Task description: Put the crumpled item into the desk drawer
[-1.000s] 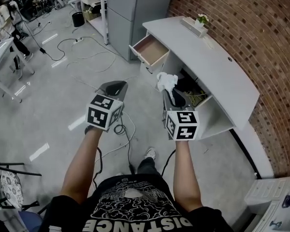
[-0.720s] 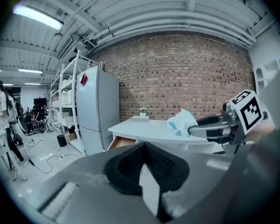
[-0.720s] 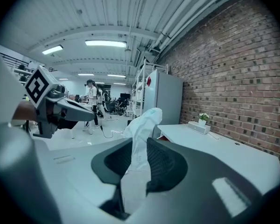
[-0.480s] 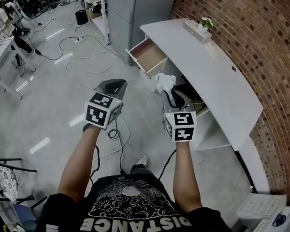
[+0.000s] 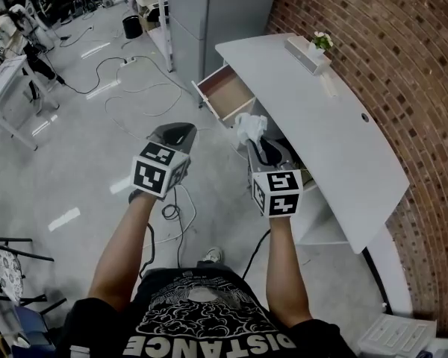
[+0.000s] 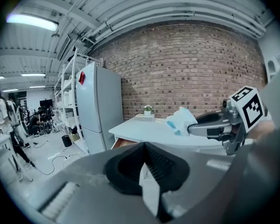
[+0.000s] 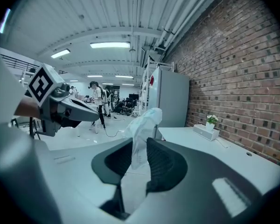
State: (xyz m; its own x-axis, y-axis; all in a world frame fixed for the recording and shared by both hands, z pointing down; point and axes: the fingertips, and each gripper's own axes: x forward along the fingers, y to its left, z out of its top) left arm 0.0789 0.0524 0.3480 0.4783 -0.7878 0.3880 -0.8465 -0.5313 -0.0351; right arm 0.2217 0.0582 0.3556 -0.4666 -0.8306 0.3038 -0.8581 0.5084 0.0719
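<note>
A white crumpled item [image 5: 250, 129] sticks up from my right gripper [image 5: 260, 149], whose jaws are shut on it; in the right gripper view the crumpled item [image 7: 143, 125] rises between the black pads of that gripper [image 7: 135, 160]. The white desk [image 5: 321, 118] lies ahead on the right. Its drawer [image 5: 225, 95] is pulled open, brown inside, just beyond the item. My left gripper [image 5: 173, 134] hangs over the floor to the left with its jaws together and holds nothing. The left gripper view has that gripper [image 6: 147, 174], the item [image 6: 179, 120] and the drawer [image 6: 121, 143].
A grey cabinet [image 5: 216, 13] stands behind the drawer, and a brick wall [image 5: 403, 66] runs along the right. A small plant in a white box [image 5: 313, 47] sits on the desk's far end. Cables [image 5: 134, 88] trail over the floor. A chair [image 5: 7, 274] is at bottom left.
The person has stepped nearer the desk. Both grippers have come closer to the open drawer, the right one still holding the crumpled item.
</note>
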